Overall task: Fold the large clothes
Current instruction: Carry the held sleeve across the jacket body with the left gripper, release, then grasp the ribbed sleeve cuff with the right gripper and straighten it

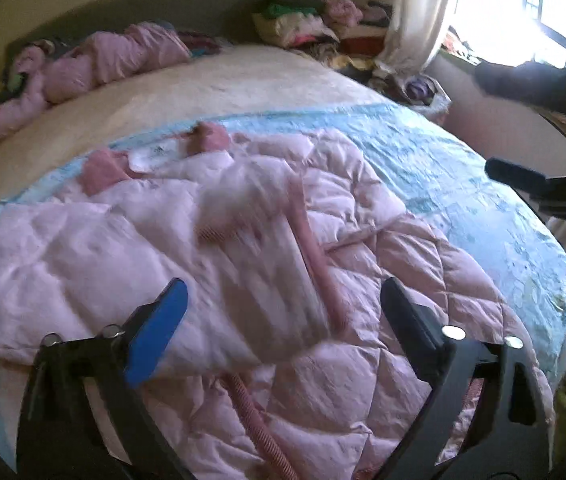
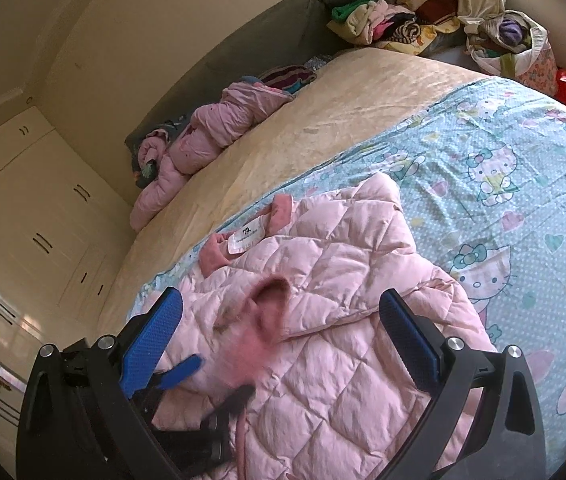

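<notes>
A pink quilted jacket point(image 1: 267, 264) lies spread on the blue patterned sheet point(image 1: 443, 176) of the bed, its collar and white label at the far side. One sleeve with a darker pink cuff point(image 2: 269, 300) is blurred, in motion over the jacket's middle. My left gripper point(image 1: 283, 312) is open above the jacket's near part, holding nothing. My right gripper point(image 2: 283, 320) is open over the jacket point(image 2: 343, 360), also empty; it shows at the right edge of the left wrist view point(image 1: 523, 180). The left gripper's fingers point(image 2: 187, 364) show low in the right wrist view.
A second pink jacket point(image 1: 95, 64) lies bunched near the grey headboard point(image 1: 123, 12). A pile of clothes point(image 2: 395, 12) and bags point(image 2: 523, 48) sits at the bed's far corner by a curtain point(image 1: 419, 12) and window. White cupboards point(image 2: 23, 220) stand at the left.
</notes>
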Demonstrator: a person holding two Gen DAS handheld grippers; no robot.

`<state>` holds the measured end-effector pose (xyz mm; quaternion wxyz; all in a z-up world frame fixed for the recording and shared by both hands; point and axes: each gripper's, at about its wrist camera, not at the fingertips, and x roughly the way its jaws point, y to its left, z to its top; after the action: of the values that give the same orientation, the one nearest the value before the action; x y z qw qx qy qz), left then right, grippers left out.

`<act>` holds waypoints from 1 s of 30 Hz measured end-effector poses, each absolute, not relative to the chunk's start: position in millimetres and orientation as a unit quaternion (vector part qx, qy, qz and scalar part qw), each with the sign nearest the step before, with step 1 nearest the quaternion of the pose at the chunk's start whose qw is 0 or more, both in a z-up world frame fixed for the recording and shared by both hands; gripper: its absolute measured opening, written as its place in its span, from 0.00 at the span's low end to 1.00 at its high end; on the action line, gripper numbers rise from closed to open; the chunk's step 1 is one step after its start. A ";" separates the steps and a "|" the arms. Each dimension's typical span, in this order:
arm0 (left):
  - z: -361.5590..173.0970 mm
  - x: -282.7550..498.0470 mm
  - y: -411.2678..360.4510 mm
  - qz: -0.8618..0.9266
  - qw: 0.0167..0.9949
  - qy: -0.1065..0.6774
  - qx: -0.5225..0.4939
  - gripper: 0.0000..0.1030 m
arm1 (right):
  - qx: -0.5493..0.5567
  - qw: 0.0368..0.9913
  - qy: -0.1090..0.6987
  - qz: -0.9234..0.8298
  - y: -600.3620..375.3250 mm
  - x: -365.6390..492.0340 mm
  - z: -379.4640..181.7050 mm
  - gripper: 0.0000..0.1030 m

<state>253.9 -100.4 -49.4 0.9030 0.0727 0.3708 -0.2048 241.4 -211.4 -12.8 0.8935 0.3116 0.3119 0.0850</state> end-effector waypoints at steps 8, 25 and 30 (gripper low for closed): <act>-23.0 234.9 -57.5 -0.187 0.910 0.367 0.047 0.91 | 0.301 0.888 0.330 0.107 -197.1 254.4 -12.2 0.95; 20.9 244.7 134.7 0.012 0.936 0.345 -0.073 0.91 | 0.313 0.844 0.414 0.132 -135.7 312.2 -61.7 0.83; 22.7 237.9 168.4 0.031 0.935 0.337 -0.108 0.91 | 0.311 0.836 0.436 0.123 -121.9 328.8 -80.6 0.62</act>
<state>237.9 168.4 22.7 0.9348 -0.1080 0.3370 0.0305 328.8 -121.9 -80.6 0.8358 0.3110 0.4356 0.1225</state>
